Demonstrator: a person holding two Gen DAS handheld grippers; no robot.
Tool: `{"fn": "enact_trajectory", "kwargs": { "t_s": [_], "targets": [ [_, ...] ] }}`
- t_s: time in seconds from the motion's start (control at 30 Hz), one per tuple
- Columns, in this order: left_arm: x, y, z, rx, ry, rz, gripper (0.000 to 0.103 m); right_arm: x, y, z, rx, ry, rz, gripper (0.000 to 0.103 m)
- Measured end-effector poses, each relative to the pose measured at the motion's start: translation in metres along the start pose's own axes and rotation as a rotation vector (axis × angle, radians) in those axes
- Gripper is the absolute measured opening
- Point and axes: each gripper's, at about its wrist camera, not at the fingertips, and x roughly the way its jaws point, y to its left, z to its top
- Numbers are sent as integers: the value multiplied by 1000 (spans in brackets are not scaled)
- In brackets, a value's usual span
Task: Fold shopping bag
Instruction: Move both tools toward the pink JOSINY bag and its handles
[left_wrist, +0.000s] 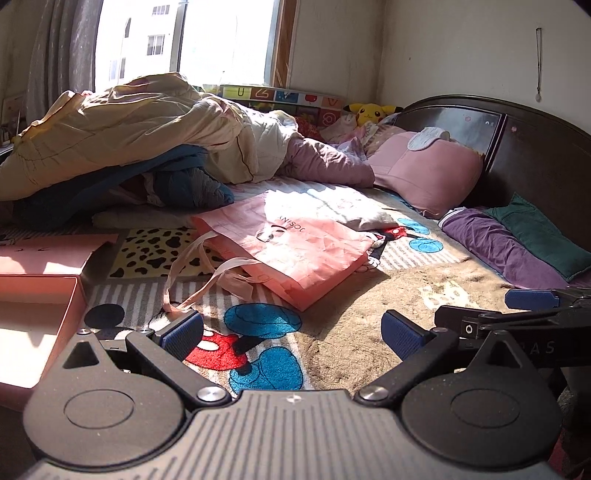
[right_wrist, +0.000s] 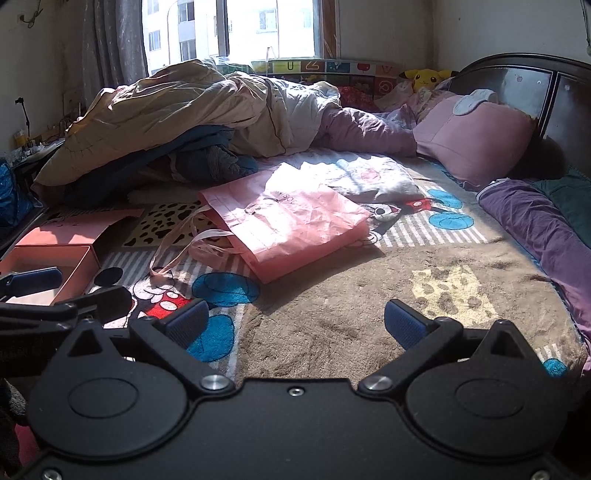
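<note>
From where I sit, the pink shopping bag lies flat on its side on the bed, on the cartoon-print blanket, well ahead of both tools, its mouth turned toward the open pink box and its ribbon handles spilled loose across the blanket. My left tool and right tool both hang low over the blanket with their blue pads spread wide and nothing between them. The bag is pressed flat but at full length, which would fit a bag laid out ready for folding or one flattened along its gussets with the cross-fold to come; I cannot settle which. Any grip I take would need both tools brought forward to the bag's edges, minding the slack handles and the crinkled paper.
</note>
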Motion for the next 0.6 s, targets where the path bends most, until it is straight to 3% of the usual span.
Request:
{"fn": "enact_trajectory", "kwargs": {
  "t_s": [0.17,0.23,0.5,0.6],
  "targets": [
    [55,8,-5,-24,21,-25,103,31,-9,-7,-40,-42,-35,103],
    [77,12,-7,-33,30,-35,103,46,-14,-11,-58,-21,-53,103],
    [157,17,-15,-126,44,-82,103,93,-49,-19,89,59,26,101],
    [183,18,-9,-190,35,-100,103,107,-64,-25,154,65,84,92]
  ]
}}
